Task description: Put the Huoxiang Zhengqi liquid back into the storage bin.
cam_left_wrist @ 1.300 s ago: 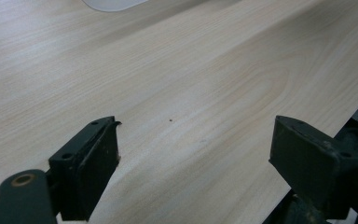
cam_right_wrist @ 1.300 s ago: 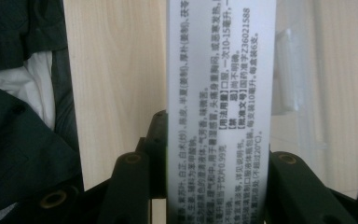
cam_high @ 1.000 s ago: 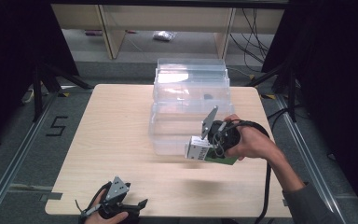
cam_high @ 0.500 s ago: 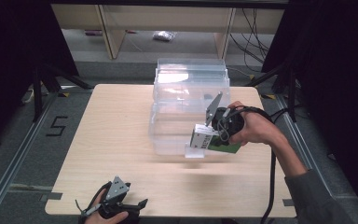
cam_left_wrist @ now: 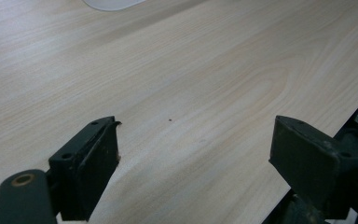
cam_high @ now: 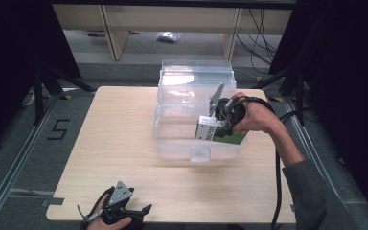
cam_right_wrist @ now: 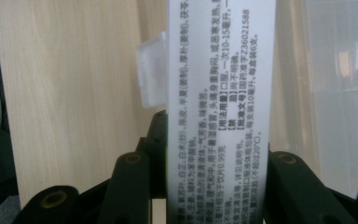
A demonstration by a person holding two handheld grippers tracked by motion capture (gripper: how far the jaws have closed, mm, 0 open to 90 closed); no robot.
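Clamping a small white-and-green cardboard medicine carton point(cam_right_wrist: 221, 112) between its black jaws, the right gripper point(cam_high: 210, 128) holds it over the open clear plastic storage box point(cam_high: 172, 139) on the pale wooden table point(cam_high: 115, 143). In the right gripper view the carton rises straight up from between the fingers point(cam_right_wrist: 130, 186), pinched across its narrow faces, with the box's white front latch point(cam_right_wrist: 151, 77) just beyond the fingertips. A carton like this is probably light and fairly stiff but will dent if squeezed hard; gripping the narrow sides near one end, as here, looks sound, and its smooth printed skin may slip a little. Its white face carries columns of small Chinese print, dosage lines with "10-15", and what seems to read "Z36021588", though the glare makes that uncertain. The left gripper point(cam_high: 124, 211) rests low at the table's near edge, jaws spread wide with only bare wood between the fingers point(cam_left_wrist: 91, 163).
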